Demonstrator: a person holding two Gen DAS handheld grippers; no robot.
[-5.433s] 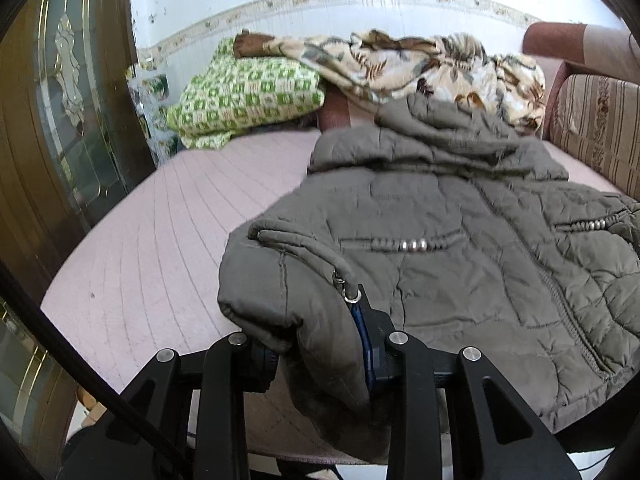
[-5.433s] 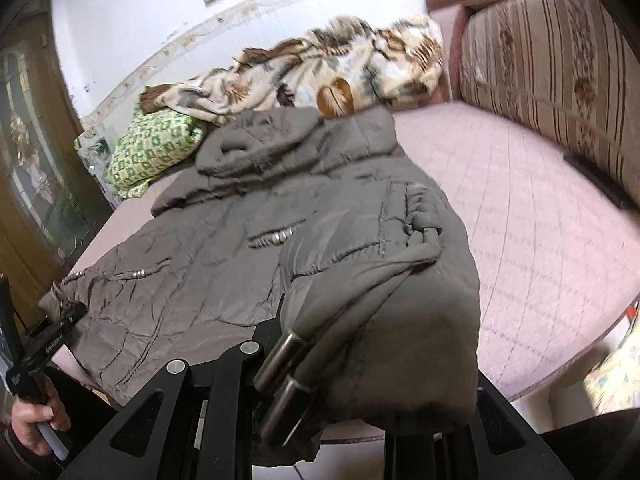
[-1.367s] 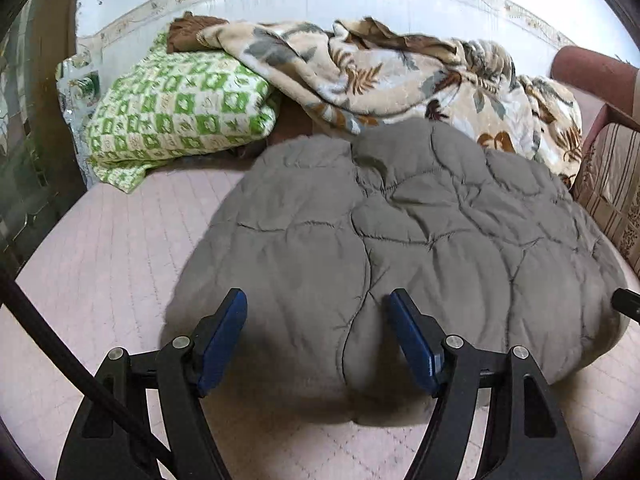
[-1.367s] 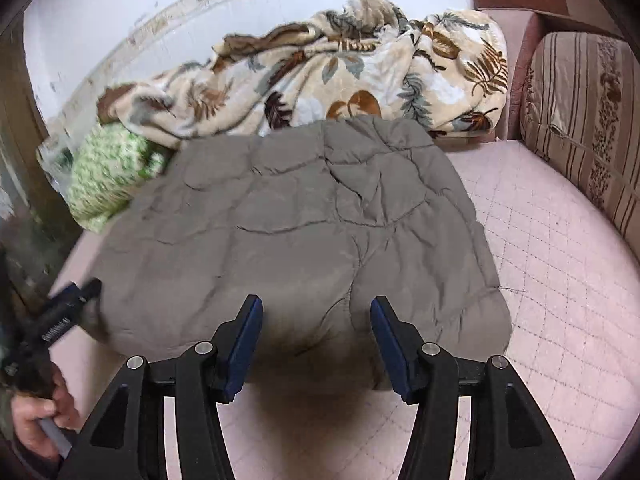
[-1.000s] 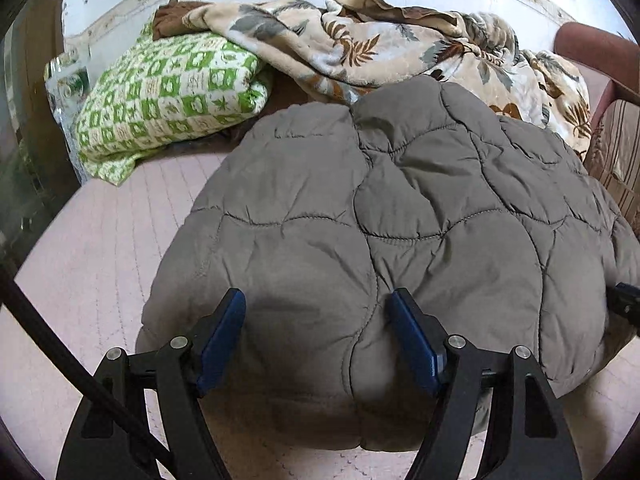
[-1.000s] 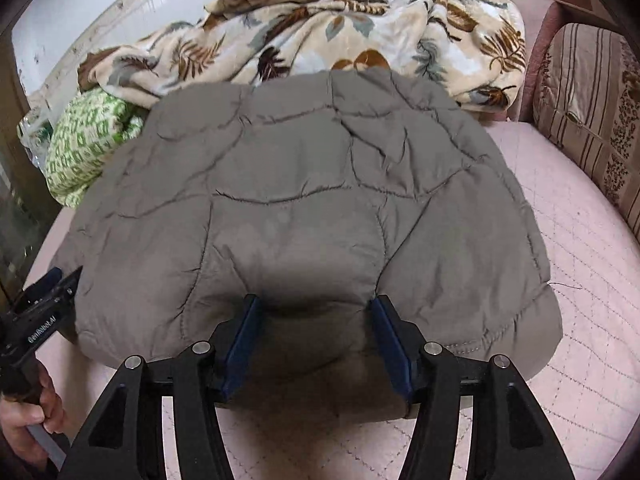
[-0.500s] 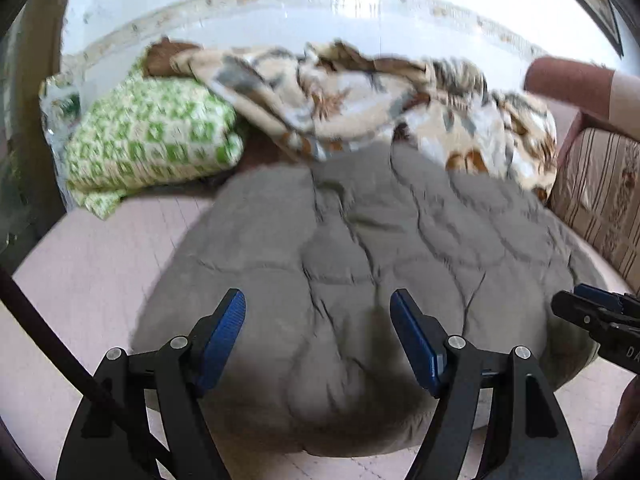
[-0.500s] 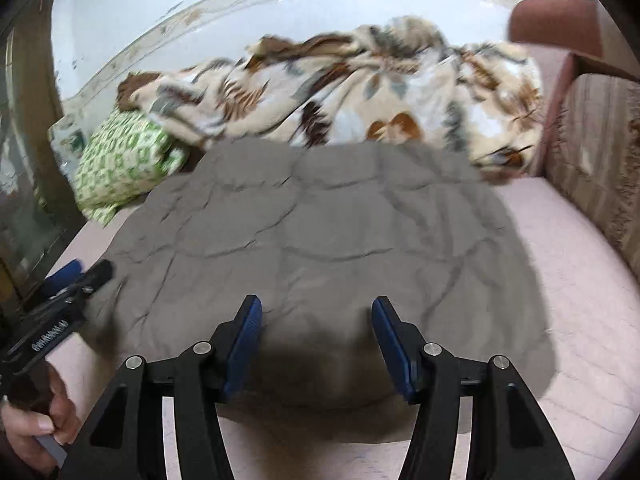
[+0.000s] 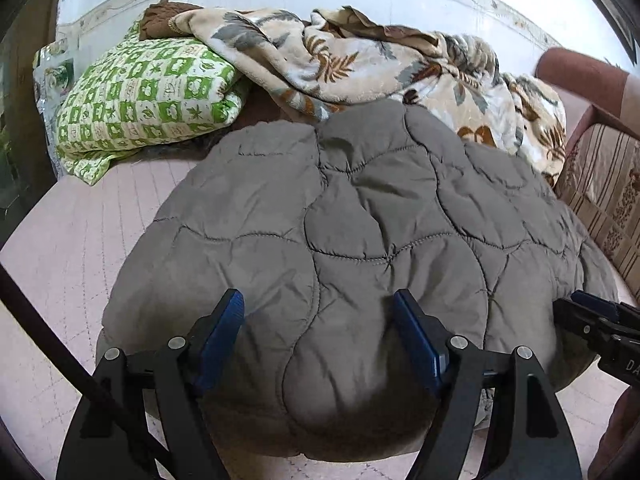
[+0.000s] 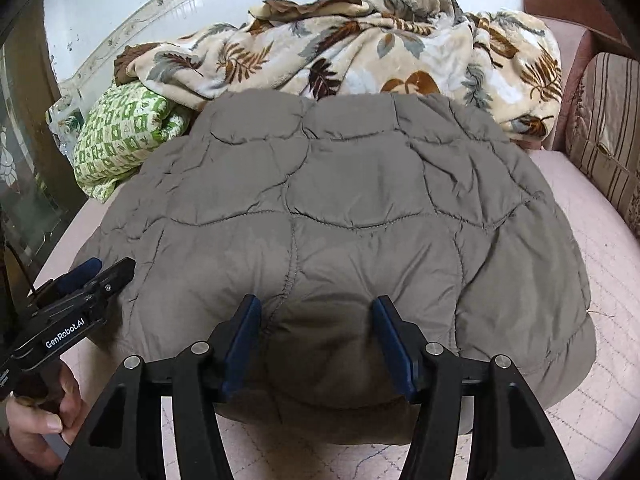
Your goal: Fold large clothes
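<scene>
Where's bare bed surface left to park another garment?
Two patches of pink mattress: left of the folded grey quilted jacket, below the green checked pillow; and right of the jacket toward the striped cushion. The back is crowded by the leaf-print blanket.

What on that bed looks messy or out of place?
The folded grey jacket lies fairly neat on the pink bedcover. Behind it, the leaf-patterned blanket is bunched in a rumpled heap, spilling over the green checked pillow. Nothing looks torn or spilled.
</scene>
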